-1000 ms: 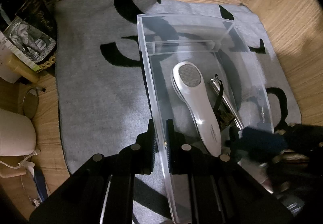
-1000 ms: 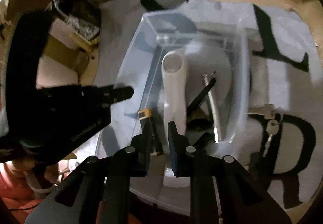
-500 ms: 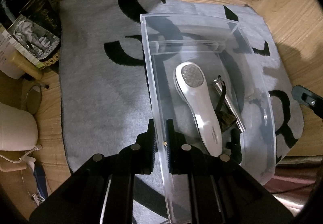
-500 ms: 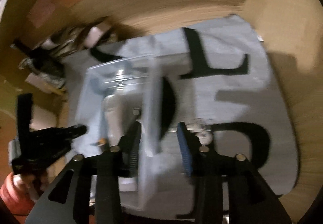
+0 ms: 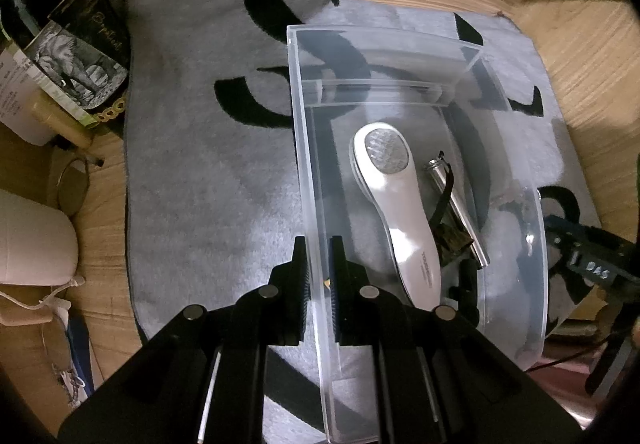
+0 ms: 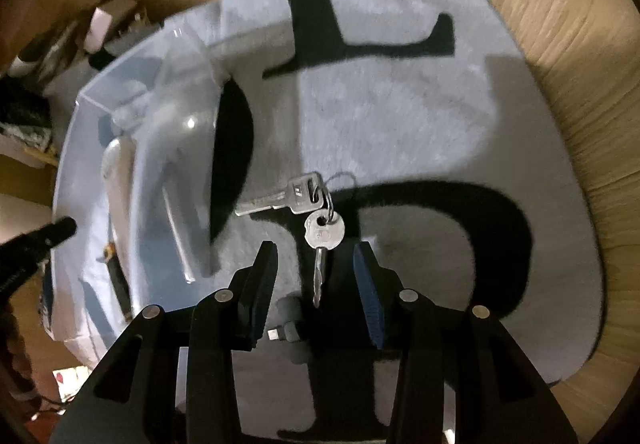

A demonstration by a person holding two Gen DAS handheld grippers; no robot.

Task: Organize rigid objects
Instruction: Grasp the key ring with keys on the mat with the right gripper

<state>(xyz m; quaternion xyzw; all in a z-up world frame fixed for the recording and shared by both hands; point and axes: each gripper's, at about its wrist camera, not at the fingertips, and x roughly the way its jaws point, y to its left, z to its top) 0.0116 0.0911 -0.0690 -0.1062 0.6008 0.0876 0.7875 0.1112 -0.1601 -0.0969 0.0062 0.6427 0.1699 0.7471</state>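
Note:
A clear plastic bin (image 5: 304, 147) stands on a grey rug with black letters (image 5: 208, 179). In it lie a white handheld device (image 5: 396, 211), a silver metal cylinder (image 5: 456, 203) and small dark items. My left gripper (image 5: 318, 256) is shut on the bin's left wall. My right gripper (image 6: 316, 264) is open, just above a bunch of silver keys (image 6: 316, 211) that lies on the rug (image 6: 400, 115) right of the bin (image 6: 96, 147). One key points in between the fingers. A small grey plug-like piece (image 6: 290, 328) lies just below.
Papers, a book and boxes (image 5: 80, 55) crowd the rug's far left corner. Spectacles (image 5: 72, 187) and a white pouch (image 5: 28, 240) lie on the wooden floor at left. Wood floor (image 6: 568, 43) surrounds the rug.
My right gripper left the bin, opened, and swung right to hover over the keys. My left gripper kept its hold on the bin wall.

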